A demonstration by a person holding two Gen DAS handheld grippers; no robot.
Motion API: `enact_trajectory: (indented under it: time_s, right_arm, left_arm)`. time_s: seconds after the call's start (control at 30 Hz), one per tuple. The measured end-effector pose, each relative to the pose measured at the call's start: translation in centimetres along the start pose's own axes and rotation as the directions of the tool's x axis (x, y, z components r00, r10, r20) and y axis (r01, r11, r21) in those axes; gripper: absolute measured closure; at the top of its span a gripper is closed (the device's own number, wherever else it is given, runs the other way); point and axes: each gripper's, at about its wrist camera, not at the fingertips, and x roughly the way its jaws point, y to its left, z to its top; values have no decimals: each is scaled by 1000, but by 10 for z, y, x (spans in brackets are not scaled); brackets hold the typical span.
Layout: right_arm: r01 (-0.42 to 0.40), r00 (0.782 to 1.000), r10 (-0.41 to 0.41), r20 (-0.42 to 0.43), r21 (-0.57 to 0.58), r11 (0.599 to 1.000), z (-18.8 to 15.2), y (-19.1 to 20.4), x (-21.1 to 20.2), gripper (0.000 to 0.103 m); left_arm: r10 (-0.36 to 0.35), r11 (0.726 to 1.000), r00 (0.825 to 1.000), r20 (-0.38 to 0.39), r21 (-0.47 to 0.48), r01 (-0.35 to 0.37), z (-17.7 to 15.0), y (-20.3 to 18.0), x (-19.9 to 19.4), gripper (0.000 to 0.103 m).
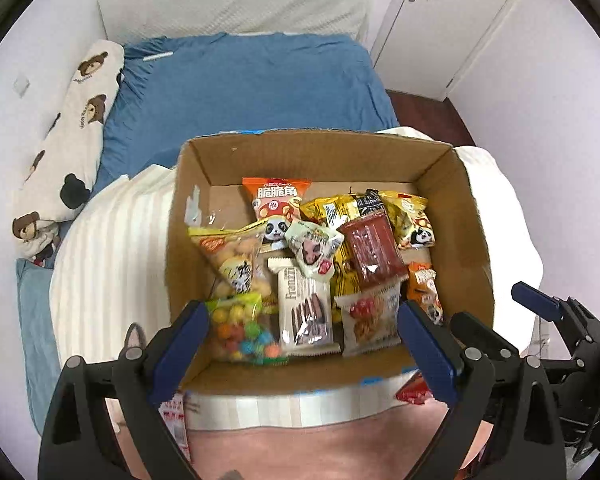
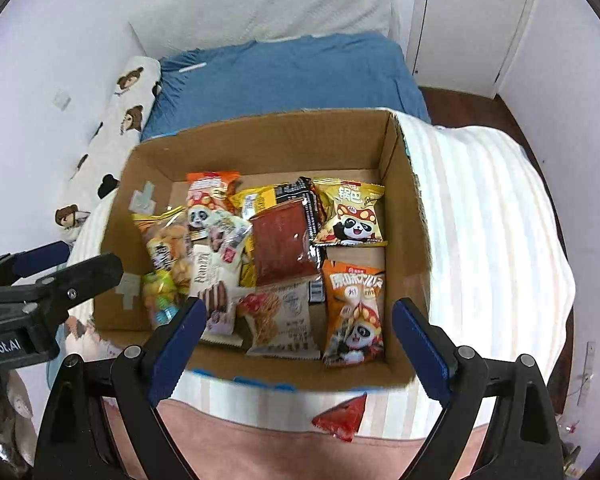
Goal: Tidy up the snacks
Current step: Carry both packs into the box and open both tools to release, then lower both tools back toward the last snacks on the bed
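Your red snack packet [image 2: 342, 420] lies outside the box [image 2: 260, 140], just below your spread, empty right gripper [image 2: 298, 344]; your left gripper [image 1: 302, 344] is also spread.

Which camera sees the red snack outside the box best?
The right wrist view: the red packet lies in the open on the striped blanket. In the left wrist view it peeks out behind that gripper's right finger.

Black left gripper [image 1: 302, 326] frame, blue pads [image 1: 184, 344], silver screws, white lettering
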Motion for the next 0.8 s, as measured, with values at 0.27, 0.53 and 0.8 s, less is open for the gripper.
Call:
enact_trajectory:
  time_s: [0.27,0.53,0.8]
  right_arm:
    - [-34,999,35,36,-16,999,-36,17,-35,7]
    - [-90,996,92,-9,94,991,-92,-6,-16,7]
    - [-64,983,118,-141,338,939,-145,-61,65,7]
  left_arm:
    - [7,1000,998,56,-9,-6,-39,3,-32,6]
    - [61,996,991,117,-65,-54,-104,17,-34,6]
    - [57,979,998,-36,-195,-63,-165,49,33,6]
